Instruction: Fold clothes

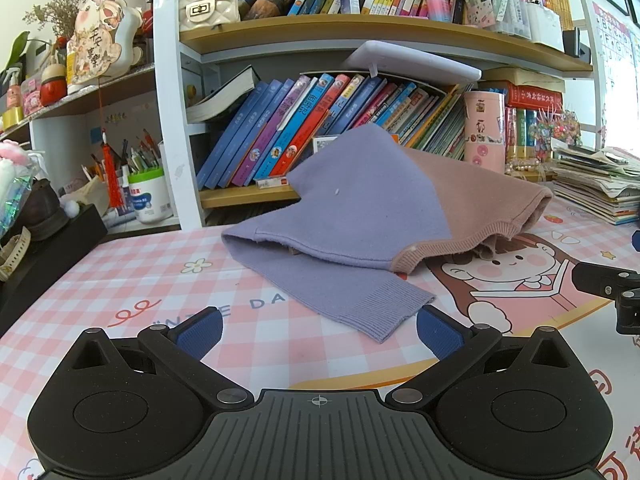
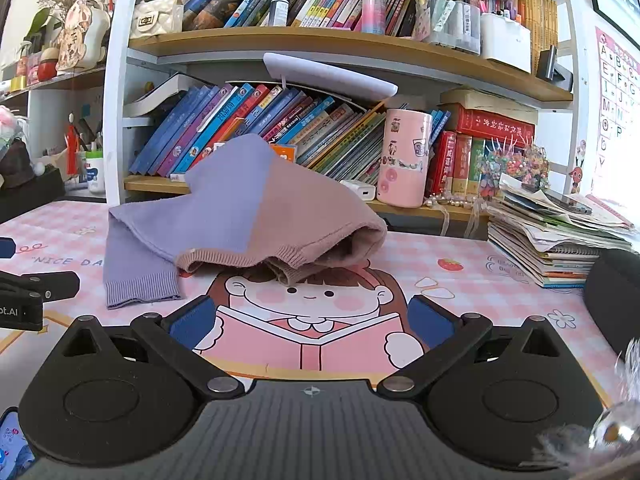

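A knit sweater [image 1: 372, 208], half lilac and half dusty pink, lies in a loose heap on the pink checked desk mat [image 1: 120, 280], its top leaning against the bookshelf. One lilac sleeve with a ribbed cuff [image 1: 384, 312] stretches toward me. My left gripper [image 1: 318, 330] is open and empty, just short of that cuff. In the right wrist view the sweater [image 2: 248, 208] sits ahead, left of centre, and the sleeve cuff [image 2: 140, 292] lies to the left. My right gripper [image 2: 312, 320] is open and empty over the cartoon girl print, apart from the cloth.
A bookshelf [image 1: 360, 36] full of books stands right behind the sweater. A pink cylinder [image 2: 404, 156] stands on its lower shelf. A stack of papers and notebooks [image 2: 560, 236] sits at the right. A black box [image 1: 48, 256] sits at the left edge.
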The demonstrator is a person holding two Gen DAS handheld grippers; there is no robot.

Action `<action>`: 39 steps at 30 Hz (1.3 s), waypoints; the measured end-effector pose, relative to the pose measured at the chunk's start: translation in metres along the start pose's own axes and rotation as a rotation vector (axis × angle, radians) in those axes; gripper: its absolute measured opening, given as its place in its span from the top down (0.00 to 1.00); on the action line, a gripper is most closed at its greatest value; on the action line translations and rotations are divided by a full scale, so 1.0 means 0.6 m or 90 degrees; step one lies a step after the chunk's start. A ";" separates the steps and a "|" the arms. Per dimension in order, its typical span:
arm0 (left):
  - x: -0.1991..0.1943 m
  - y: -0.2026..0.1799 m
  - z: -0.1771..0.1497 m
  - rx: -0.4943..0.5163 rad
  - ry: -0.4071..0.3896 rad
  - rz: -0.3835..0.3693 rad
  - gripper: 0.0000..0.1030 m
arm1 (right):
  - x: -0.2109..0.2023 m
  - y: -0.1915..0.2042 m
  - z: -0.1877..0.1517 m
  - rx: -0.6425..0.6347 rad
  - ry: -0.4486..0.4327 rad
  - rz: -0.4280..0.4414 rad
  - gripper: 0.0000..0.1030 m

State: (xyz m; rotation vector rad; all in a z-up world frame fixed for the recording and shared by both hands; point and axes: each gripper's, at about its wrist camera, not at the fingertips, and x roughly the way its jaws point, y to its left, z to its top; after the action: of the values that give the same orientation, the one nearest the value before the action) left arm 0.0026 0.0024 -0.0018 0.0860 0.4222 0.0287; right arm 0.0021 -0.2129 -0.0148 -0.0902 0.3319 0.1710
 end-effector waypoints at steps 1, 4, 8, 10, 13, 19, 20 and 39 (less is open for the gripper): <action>0.000 0.000 0.000 0.000 0.000 0.000 0.00 | 0.000 0.000 0.000 0.000 0.000 0.000 0.00; 0.001 0.000 0.000 0.000 0.000 0.000 0.00 | 0.001 0.000 0.001 0.000 0.001 0.000 0.00; 0.001 0.000 0.000 -0.001 0.001 0.000 0.00 | 0.002 0.000 0.001 -0.001 0.001 0.000 0.00; 0.001 0.000 0.001 -0.001 0.001 0.000 0.00 | 0.002 0.000 0.001 -0.001 0.002 0.000 0.00; 0.001 0.000 0.001 -0.001 0.001 0.001 0.00 | 0.002 0.000 0.000 -0.001 0.002 0.000 0.00; 0.001 -0.001 0.000 -0.001 0.000 0.001 0.00 | 0.002 0.000 0.001 -0.001 0.003 0.000 0.00; 0.001 -0.001 0.000 -0.001 0.000 0.001 0.00 | 0.002 0.000 0.001 -0.002 0.003 0.000 0.00; 0.007 0.000 0.000 -0.007 0.015 0.000 0.00 | 0.006 0.003 0.000 -0.006 0.013 -0.004 0.00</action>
State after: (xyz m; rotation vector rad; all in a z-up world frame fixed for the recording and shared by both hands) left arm 0.0064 0.0028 -0.0034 0.0746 0.4463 0.0327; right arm 0.0050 -0.2105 -0.0159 -0.1027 0.3507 0.1661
